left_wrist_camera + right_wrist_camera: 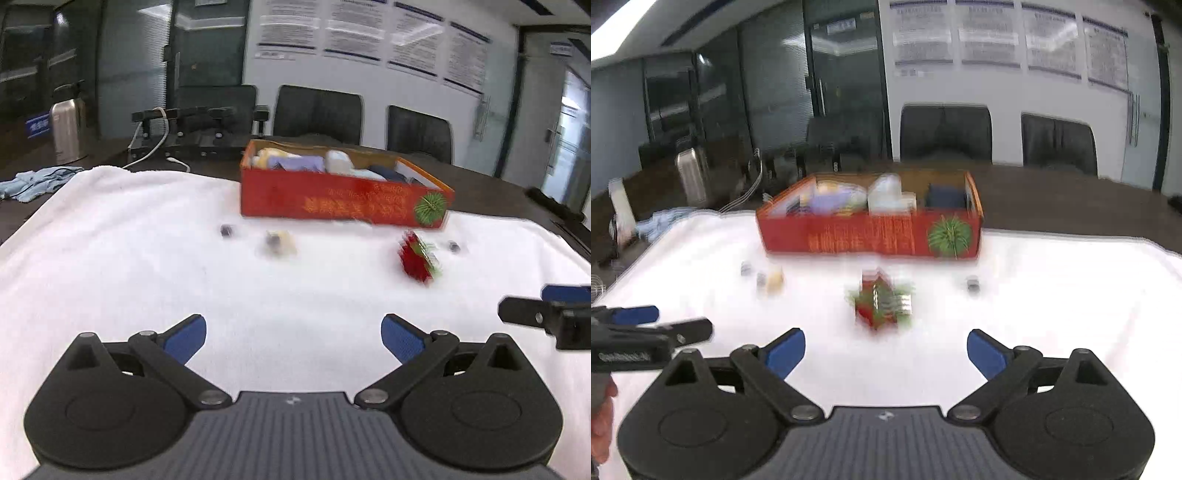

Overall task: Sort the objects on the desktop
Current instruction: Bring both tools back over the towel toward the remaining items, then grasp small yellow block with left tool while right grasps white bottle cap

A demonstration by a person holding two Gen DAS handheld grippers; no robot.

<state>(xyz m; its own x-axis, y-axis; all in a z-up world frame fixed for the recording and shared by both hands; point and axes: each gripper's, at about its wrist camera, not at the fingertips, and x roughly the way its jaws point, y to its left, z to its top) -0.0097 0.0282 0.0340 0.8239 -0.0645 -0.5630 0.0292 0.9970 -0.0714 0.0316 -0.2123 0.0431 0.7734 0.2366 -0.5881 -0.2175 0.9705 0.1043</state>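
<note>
We see motion blur over both views. Small dark items (226, 230) (454, 246) too blurred to identify. Red box (871, 232) lettering unreadable, contents smeared. Right tongs (546, 306) cut by frame edge in left view; left tongs (646, 325) cut likewise in right view.

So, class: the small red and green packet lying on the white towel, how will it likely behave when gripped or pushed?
The red and green packet looks small and crinkly, so probably light and squashy. It lies low on the white towel, so it should slide or drag the cloth rather than roll. Blur hides finer detail.
</note>
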